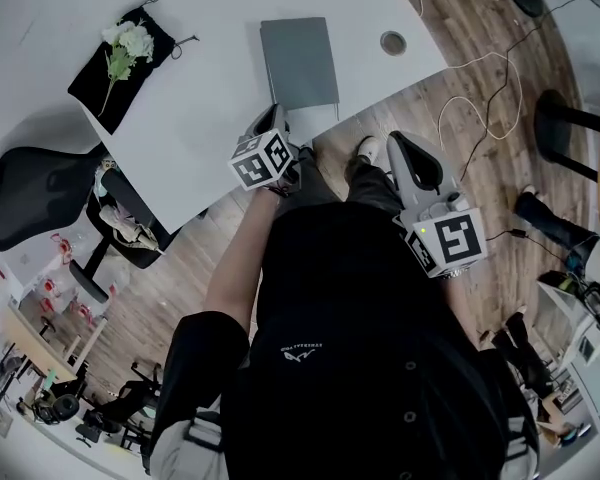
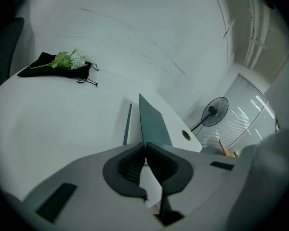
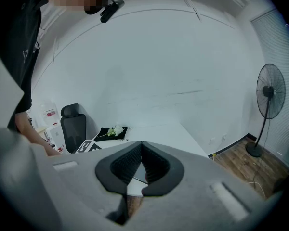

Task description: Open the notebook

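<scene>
A grey notebook (image 1: 298, 63) lies on the white table (image 1: 210, 98) near its front edge. My left gripper (image 1: 278, 116) is at the notebook's near left corner, shut on the edge of the cover. In the left gripper view the cover (image 2: 153, 123) stands tilted up from the jaw tips of the left gripper (image 2: 145, 144), and the rest of the notebook (image 2: 127, 125) lies flat as a thin dark strip. My right gripper (image 1: 398, 143) hangs off the table's edge over the wooden floor. In its own view the right gripper (image 3: 141, 144) is shut, with nothing between its pads.
A black pouch with white flowers (image 1: 125, 53) lies at the table's far left. A round cable hole (image 1: 393, 42) sits right of the notebook. A black office chair (image 1: 40, 198) stands left of the table, cables (image 1: 480, 88) run over the floor, and a fan (image 3: 269, 97) stands at the right.
</scene>
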Demonstrator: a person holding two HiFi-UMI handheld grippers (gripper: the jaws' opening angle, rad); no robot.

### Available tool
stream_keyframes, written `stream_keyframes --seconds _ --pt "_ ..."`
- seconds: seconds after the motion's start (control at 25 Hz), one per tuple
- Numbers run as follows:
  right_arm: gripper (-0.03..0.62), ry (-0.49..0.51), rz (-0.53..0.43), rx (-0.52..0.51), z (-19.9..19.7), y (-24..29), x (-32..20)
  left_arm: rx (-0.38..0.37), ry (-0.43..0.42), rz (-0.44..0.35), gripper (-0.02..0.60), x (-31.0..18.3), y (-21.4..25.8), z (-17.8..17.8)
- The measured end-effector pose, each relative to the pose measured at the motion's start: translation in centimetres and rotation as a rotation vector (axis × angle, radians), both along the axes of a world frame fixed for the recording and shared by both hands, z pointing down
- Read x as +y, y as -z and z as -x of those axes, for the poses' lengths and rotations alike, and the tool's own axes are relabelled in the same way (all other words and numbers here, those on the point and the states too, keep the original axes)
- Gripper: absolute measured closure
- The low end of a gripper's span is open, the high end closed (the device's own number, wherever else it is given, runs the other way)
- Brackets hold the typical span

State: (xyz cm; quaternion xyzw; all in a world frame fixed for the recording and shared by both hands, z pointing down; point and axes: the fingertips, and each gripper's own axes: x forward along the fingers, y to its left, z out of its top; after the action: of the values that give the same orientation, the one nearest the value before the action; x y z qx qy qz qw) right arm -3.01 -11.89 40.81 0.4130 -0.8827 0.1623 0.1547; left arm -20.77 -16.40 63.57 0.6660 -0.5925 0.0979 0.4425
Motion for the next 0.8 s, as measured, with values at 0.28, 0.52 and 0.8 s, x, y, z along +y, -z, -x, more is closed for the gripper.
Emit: stream_keyframes --seconds 0.28,0.52,0.8 --pt "0.589 0.022 -0.013 -0.010 -1.4 0.4 -0.5 -0.020 0.030 -0.022 0.566 -0.1 1.2 -0.5" --pt "0.589 0.040 -0.026 -0.009 -2.2 0.5 -0.5 -0.034 0.045 -0.041 0.566 0.0 1.9 -0.9" --pt "0.589 0.051 -0.030 -0.012 -3.1 0.8 -0.9 -0.045 0.050 -0.048 0.568 -0.1 2.9 -1.5"
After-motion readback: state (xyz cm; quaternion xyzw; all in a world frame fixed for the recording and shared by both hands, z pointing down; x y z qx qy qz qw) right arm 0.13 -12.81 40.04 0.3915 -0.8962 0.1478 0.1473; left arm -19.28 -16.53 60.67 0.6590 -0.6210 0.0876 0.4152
